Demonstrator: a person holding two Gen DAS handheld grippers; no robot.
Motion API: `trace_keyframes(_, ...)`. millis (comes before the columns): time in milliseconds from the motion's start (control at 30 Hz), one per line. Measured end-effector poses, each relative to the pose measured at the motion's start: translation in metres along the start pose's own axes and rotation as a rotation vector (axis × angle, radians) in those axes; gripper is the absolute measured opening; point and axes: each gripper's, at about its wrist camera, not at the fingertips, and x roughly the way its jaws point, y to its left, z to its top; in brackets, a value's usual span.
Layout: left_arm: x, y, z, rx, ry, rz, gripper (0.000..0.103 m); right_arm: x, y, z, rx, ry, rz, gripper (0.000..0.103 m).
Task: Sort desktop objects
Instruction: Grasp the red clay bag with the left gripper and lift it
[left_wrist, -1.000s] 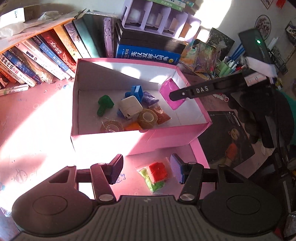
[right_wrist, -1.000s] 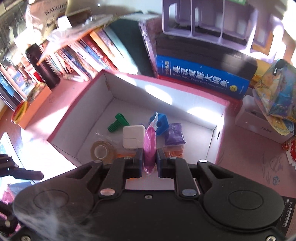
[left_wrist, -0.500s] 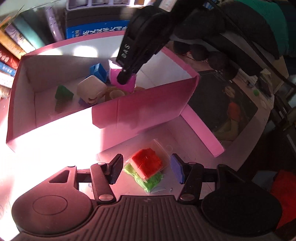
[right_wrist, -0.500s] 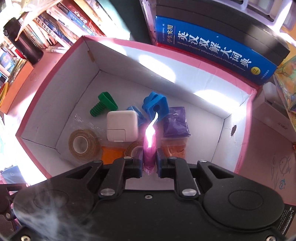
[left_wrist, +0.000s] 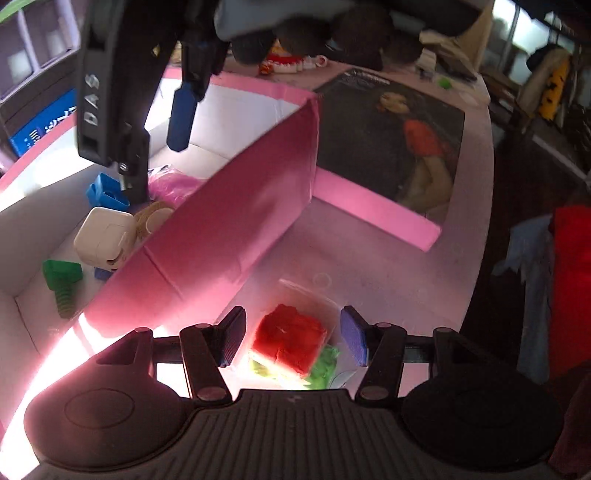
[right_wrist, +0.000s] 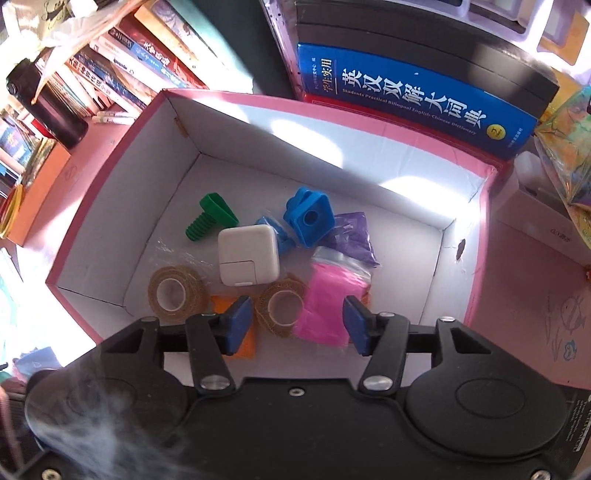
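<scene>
The right gripper (right_wrist: 298, 325) hangs over the near end of the pink box (right_wrist: 110, 162), its blue-padded fingers (right_wrist: 238, 323) spread wide with nothing between them. Just below and between them lies the pink bag (right_wrist: 328, 295), loose on the box floor, resting against a tan tape roll (right_wrist: 280, 306) on its left and partly over the purple bag (right_wrist: 351, 236) behind it. Farther in sit the white charger (right_wrist: 247, 260), the blue block (right_wrist: 308, 221) with a round hole, a smaller blue piece (right_wrist: 279, 234) tucked between those two, and the green bolt (right_wrist: 210, 216) lying on its side. A second tape roll (right_wrist: 175, 295) lies near the front left corner, and an orange pad (right_wrist: 240, 332) shows partly under the left finger. A blue dictionary (right_wrist: 413, 99) stands against the far wall of the box, with a row of books (right_wrist: 122, 70) leaning to the left. From the left wrist view, the left gripper (left_wrist: 295, 341) is low over the pink counter (left_wrist: 369, 266) outside the box, fingers (left_wrist: 232, 339) spread on either side of a clear bag (left_wrist: 291, 343) holding a red block on top of green pieces; the pads stand apart from the bag, not touching it. The box's pink front wall (left_wrist: 229, 221) rises just beyond, and above it the right gripper (left_wrist: 147, 122) reaches down into the box, open. A dark printed sheet (left_wrist: 399, 140) lies on the counter to the right of the box.
</scene>
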Motion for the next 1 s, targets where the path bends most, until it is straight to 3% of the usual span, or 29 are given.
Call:
trace_keyframes(533, 0.010, 0.008, -0.002, 0.061, 0.044, -0.043, 0.055, -0.074, -0.005, -0.029, 0.135, -0.149, 0.074, 0.057)
trace_keyframes(667, 0.008, 0.010, -0.002, 0.031, 0.036, -0.063, 0.043, -0.092, 0.000, -0.044, 0.136, -0.165, 0.089, 0.057)
trace_keyframes(1000, -0.015, 0.011, -0.007, -0.071, 0.014, -0.021, 0.040, -0.118, 0.001, -0.085, 0.145, -0.165, 0.080, 0.057)
